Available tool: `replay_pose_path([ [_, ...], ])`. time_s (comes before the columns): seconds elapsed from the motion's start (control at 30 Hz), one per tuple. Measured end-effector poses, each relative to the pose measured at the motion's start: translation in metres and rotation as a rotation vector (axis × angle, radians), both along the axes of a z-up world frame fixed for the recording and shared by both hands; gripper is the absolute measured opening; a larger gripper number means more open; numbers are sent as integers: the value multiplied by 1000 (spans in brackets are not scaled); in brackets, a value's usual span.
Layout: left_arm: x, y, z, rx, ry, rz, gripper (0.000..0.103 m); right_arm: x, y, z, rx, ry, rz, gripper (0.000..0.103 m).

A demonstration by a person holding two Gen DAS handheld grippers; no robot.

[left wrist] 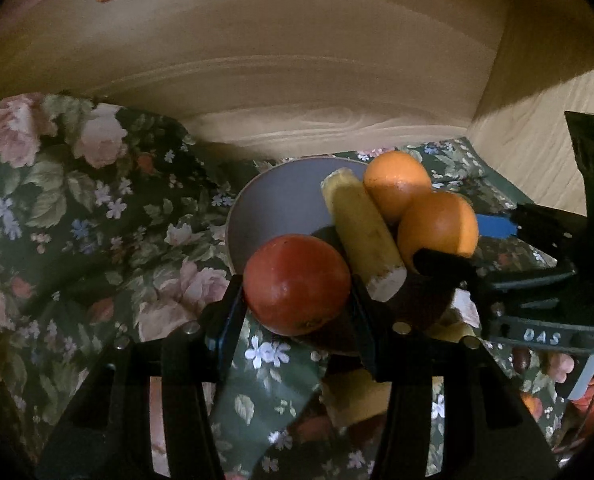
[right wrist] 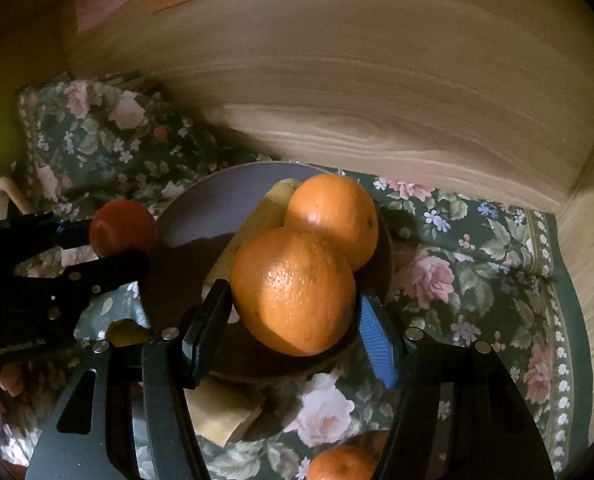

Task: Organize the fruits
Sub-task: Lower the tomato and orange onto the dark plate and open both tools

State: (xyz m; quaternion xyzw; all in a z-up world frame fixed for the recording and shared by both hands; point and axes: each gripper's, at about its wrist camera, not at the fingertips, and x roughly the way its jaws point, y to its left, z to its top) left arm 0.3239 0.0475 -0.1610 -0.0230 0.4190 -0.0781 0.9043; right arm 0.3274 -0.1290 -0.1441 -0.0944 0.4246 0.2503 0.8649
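In the left wrist view my left gripper (left wrist: 297, 296) is shut on a round red fruit (left wrist: 297, 284), held over the near rim of a grey plate (left wrist: 273, 200). On the plate lie a yellow banana piece (left wrist: 361, 232) and an orange (left wrist: 397, 184). My right gripper (left wrist: 465, 244) comes in from the right, shut on a second orange (left wrist: 437, 228). In the right wrist view that held orange (right wrist: 293, 288) sits between the pads of my right gripper (right wrist: 293, 300), above the plate (right wrist: 201, 208) and beside the resting orange (right wrist: 333, 216) and the banana piece (right wrist: 257, 220). My left gripper (right wrist: 97, 246) holds the red fruit (right wrist: 123, 226) at the left.
A dark green floral cloth (right wrist: 477, 264) covers the surface under the plate. A wooden wall (right wrist: 377, 100) stands close behind and turns a corner at the right. Yellow pieces (right wrist: 225, 412) and another orange (right wrist: 337, 464) lie on the cloth near me.
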Motion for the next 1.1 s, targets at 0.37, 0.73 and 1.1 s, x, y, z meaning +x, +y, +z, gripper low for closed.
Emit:
replay_pose_path([
  [0.37,20,-13,-19,10,72,-23,50,2,3,-8,-29,25,24,60],
  [0.73,11,-8,-9,-25,77,1,51,-15,-7,11,-4,-47,16,78],
  [1.1,-19,-2,21,22,-39,12,71,-40,-29,17,-8,-78,-26,79],
])
